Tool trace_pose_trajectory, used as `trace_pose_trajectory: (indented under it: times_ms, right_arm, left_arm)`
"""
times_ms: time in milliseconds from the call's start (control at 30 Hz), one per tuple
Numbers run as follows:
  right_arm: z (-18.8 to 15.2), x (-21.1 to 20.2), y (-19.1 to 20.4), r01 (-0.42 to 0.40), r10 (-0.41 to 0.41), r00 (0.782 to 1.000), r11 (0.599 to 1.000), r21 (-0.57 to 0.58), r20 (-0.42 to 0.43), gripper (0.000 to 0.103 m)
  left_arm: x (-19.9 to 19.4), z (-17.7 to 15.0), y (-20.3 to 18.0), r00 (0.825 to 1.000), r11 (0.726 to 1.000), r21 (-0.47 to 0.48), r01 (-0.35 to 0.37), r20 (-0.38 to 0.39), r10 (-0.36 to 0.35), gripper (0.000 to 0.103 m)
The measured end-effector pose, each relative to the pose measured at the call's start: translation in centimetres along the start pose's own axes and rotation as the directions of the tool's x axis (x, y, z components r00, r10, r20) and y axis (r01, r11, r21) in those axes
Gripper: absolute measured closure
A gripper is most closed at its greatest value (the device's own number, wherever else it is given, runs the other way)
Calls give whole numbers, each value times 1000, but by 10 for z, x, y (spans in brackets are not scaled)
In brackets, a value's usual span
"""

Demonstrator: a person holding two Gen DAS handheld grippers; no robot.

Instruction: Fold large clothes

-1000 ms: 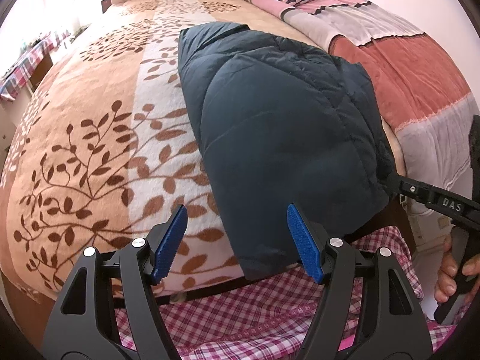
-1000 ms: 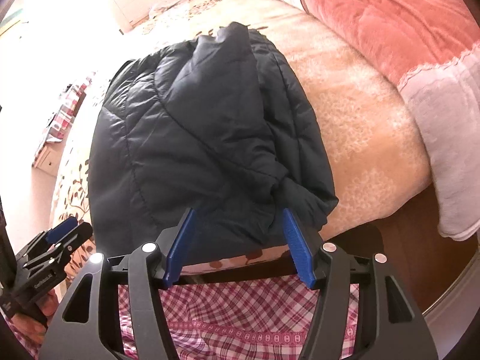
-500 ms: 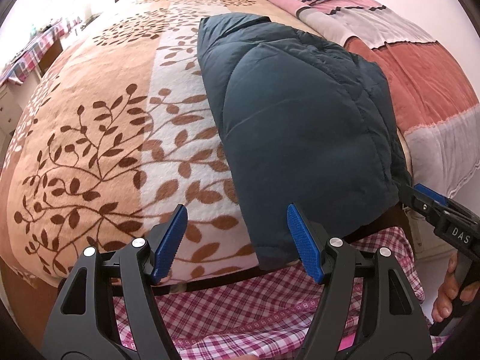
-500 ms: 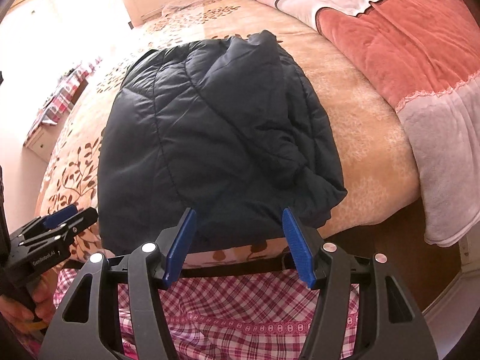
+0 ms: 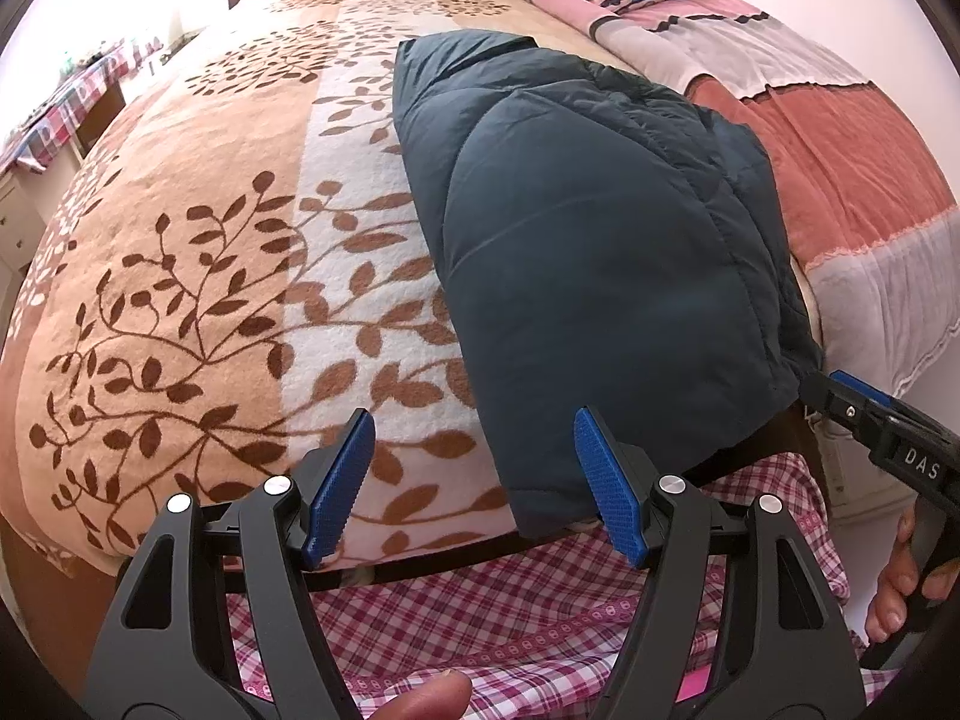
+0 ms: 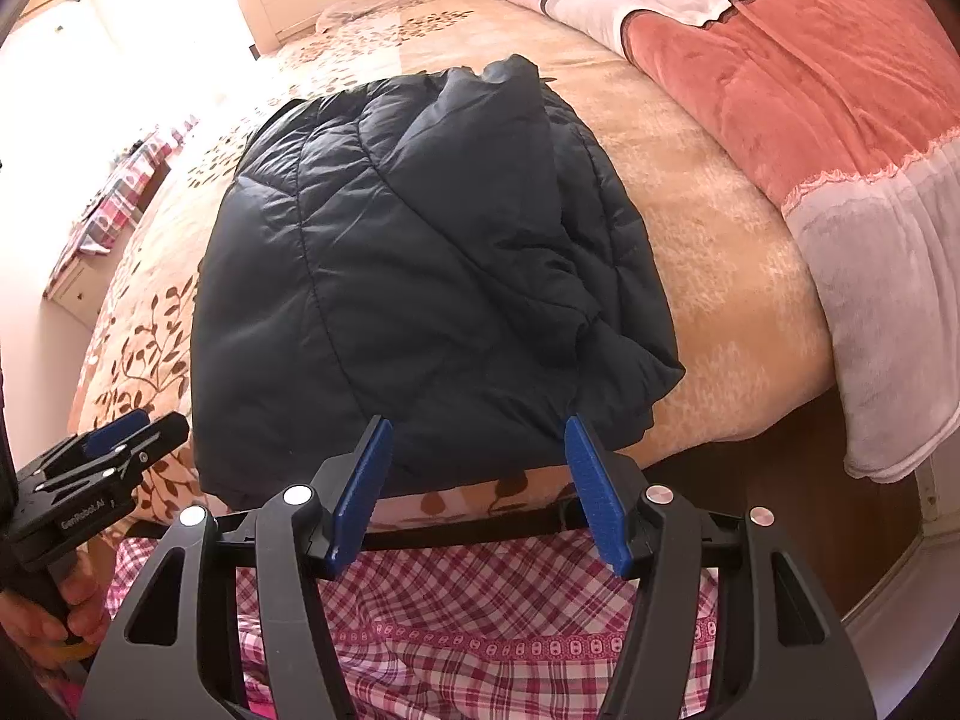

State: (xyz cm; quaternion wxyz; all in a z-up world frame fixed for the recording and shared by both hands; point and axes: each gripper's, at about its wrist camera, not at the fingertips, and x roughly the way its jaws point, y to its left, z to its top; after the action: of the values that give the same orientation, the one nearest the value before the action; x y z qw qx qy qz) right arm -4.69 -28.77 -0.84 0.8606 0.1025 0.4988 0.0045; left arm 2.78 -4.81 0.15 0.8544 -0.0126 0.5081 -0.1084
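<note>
Both tongs [image 5: 474, 489] [image 6: 477, 495] have backed off the puffy quilted jacket [image 6: 420, 276].

Folded jacket [image 5: 600, 252] on the bed [image 5: 180, 276] near its front edge, quilt [image 5: 840, 168] to its right

Smooth, quilted dark jacket [image 6: 420, 276] with slight sheen lies on a fuzzy, leaf-patterned fleece blanket [image 5: 198, 276].

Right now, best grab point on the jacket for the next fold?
Judging by its pose, take the jacket at its near hem, one corner per tongs, coming from the bed's foot edge. That hem overhangs the blanket, so fingers can slip under the puffy layers. Both left tongs and right tongs sit open there.
</note>
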Motion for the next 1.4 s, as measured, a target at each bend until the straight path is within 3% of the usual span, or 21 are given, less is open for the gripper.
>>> trace_pose_trajectory:
  times_ms: [100, 167, 267, 367, 433, 567, 667, 933, 1067, 1133, 1267, 1400]
  right_arm:
    - [0, 0, -3, -1, 1, 1000, 1000, 17, 1, 44]
    - [0, 0, -4, -5, 5, 1000, 1000, 20, -2, 44]
    - [9, -4, -15, -35, 34, 999, 999, 39, 27, 43]
    - [31, -6, -35, -84, 82, 996, 994, 71, 28, 33]
    - [49, -2, -49, -114, 112, 994, 990, 87, 18, 24]
    - [78, 24, -66, -152, 159, 986, 981, 118, -47, 22]
    - [91, 49, -74, -156, 170, 981, 978, 141, -96, 22]
    - [107, 94, -84, -207, 235, 958, 964, 169, -163, 14]
    - [110, 74, -91, -266, 289, 951, 946, 187, -109, 14]
    - [112, 56, -99, -294, 308, 950, 939, 179, -56, 14]
    - [112, 70, -113, -235, 259, 959, 953, 191, -112, 14]
    - [105, 103, -115, -238, 281, 941, 946, 221, -188, 12]
  left_arm:
    - [0, 0, 0, 1000, 1000, -5, 10, 0, -10, 35]
    - [0, 1, 2, 998, 998, -20, 57, 1, -57, 35]
    - [-2, 4, 15, 986, 983, -78, 168, 29, -166, 35]
    - [0, 11, 25, 964, 956, -122, 267, 45, -264, 30]
    - [5, 17, 27, 956, 947, -133, 292, 47, -288, 26]
    - [28, 29, 28, 937, 922, -175, 346, 17, -349, 24]
    - [45, 35, 26, 925, 907, -199, 371, -11, -381, 24]
    - [79, 45, 20, 904, 884, -224, 410, -28, -426, 8]
    - [86, 44, 21, 892, 871, -236, 432, -33, -451, 4]
    - [95, 43, 24, 875, 851, -265, 454, -46, -481, 4]
    - [108, 40, 26, 849, 816, -317, 483, -59, -525, 4]
    - [106, 38, 19, 859, 833, -278, 479, -48, -510, 3]
